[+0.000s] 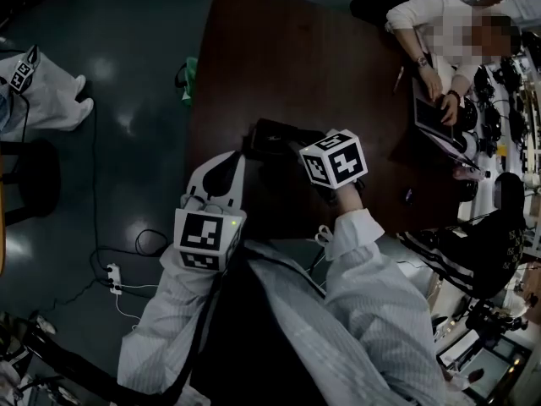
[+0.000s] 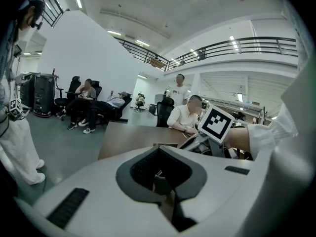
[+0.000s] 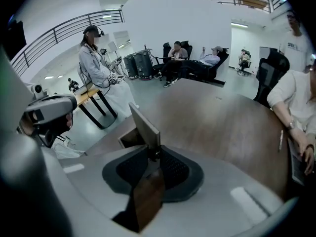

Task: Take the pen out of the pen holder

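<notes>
A black, open-topped pen holder stands on the dark brown table between my two grippers. In the right gripper view its tall wall rises just beyond the jaws. My right gripper points steeply down over it, and its fingertips sit close on a small dark end that looks like the pen; the rest of the pen is hidden. Its marker cube covers the jaws in the head view. My left gripper rests at the holder's left, jaws together with nothing clearly between them.
A person in white sits at the table's far right over a dark tablet, with a loose pen beside the arm. The table's left edge drops to the grey floor, where a power strip lies. Another person in white stands off to the left.
</notes>
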`<state>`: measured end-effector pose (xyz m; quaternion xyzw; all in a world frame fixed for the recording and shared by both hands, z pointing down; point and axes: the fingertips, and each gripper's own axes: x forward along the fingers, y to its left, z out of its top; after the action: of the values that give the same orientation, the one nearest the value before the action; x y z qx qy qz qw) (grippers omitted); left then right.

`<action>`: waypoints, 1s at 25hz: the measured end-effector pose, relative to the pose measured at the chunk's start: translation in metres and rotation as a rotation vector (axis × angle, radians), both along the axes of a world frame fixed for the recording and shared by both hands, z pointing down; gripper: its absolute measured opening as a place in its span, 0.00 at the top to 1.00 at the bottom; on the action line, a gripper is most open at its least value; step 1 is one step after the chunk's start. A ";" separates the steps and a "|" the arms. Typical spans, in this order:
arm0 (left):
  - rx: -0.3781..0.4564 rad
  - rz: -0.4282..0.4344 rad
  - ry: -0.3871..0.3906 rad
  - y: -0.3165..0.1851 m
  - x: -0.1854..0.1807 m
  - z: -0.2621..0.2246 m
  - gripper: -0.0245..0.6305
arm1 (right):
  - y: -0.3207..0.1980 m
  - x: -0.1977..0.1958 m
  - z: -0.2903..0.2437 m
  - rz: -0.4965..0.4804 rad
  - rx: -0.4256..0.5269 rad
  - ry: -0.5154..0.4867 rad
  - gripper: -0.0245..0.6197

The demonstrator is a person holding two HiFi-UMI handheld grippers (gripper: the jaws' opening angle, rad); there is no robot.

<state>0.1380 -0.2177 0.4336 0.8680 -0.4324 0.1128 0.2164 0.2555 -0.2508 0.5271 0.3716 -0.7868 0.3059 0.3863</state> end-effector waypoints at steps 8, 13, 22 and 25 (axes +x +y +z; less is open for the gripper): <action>0.015 0.029 0.010 0.008 0.008 -0.005 0.96 | 0.012 0.011 -0.012 0.090 0.028 -0.074 0.86; 0.032 0.045 0.010 0.008 0.013 -0.008 0.96 | 0.015 0.012 -0.034 0.100 0.103 -0.103 0.89; 0.112 0.063 0.005 0.023 0.012 -0.049 0.96 | 0.042 -0.007 -0.127 0.150 0.358 -0.279 0.89; 0.149 0.074 0.002 0.021 0.014 -0.064 0.96 | 0.050 -0.012 -0.157 0.170 0.488 -0.332 0.89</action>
<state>0.1515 -0.1965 0.3691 0.8972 -0.4071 0.0873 0.1472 0.2438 -0.2004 0.3702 0.4631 -0.8553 0.1957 0.1249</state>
